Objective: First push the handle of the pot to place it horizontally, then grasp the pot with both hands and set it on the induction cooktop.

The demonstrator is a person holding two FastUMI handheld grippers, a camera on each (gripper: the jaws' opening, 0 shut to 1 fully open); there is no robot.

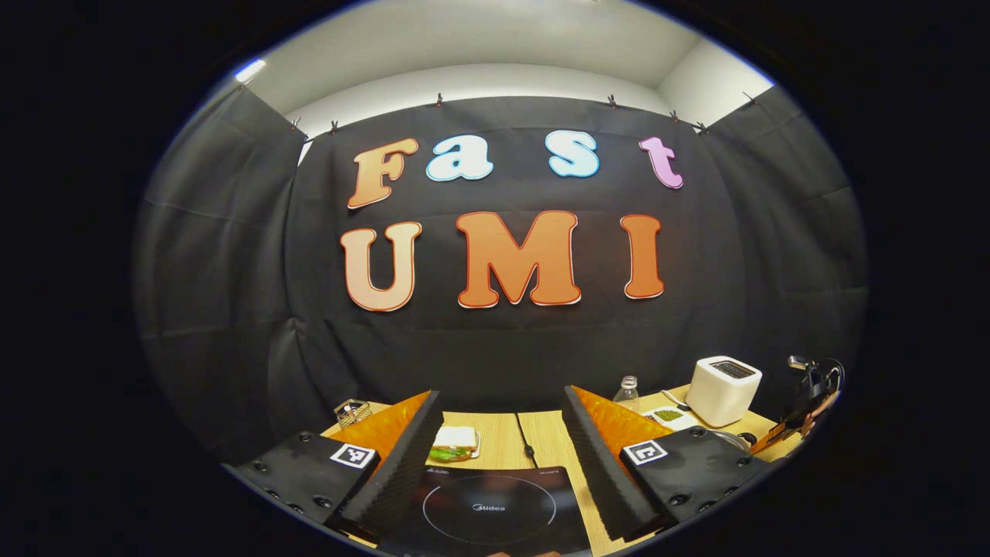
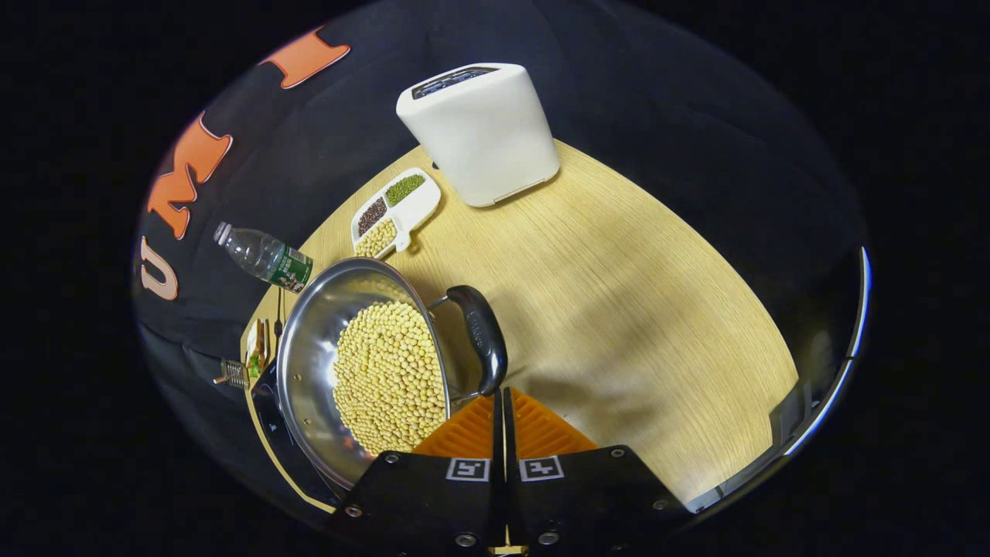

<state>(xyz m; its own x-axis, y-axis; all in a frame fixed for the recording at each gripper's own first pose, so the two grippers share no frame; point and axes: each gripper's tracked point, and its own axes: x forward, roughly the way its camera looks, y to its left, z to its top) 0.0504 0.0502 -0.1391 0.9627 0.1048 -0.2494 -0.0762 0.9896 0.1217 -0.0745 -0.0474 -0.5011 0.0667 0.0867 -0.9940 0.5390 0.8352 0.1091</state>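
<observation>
Surface [image 2: 619, 294]: wood; pot [image 2: 309, 363] of beans beside cooktop [image 1: 495, 507].
Your left gripper [image 1: 503, 456]: jaws wide, over cooktop.
Your right gripper [image 2: 503, 402]: jaws closed together, empty, at handle [image 2: 483, 336].

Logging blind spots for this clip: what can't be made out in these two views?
- Pot, right gripper view: its near rim is hidden behind the right gripper; whether the shut fingertips touch the handle is unclear.
- Cooktop, left gripper view: front edge cut off by the image edge.
- Sandwich, left gripper view: partly hidden by a finger of the left gripper.
- Far-right object, left gripper view: too small and distorted to identify.
</observation>
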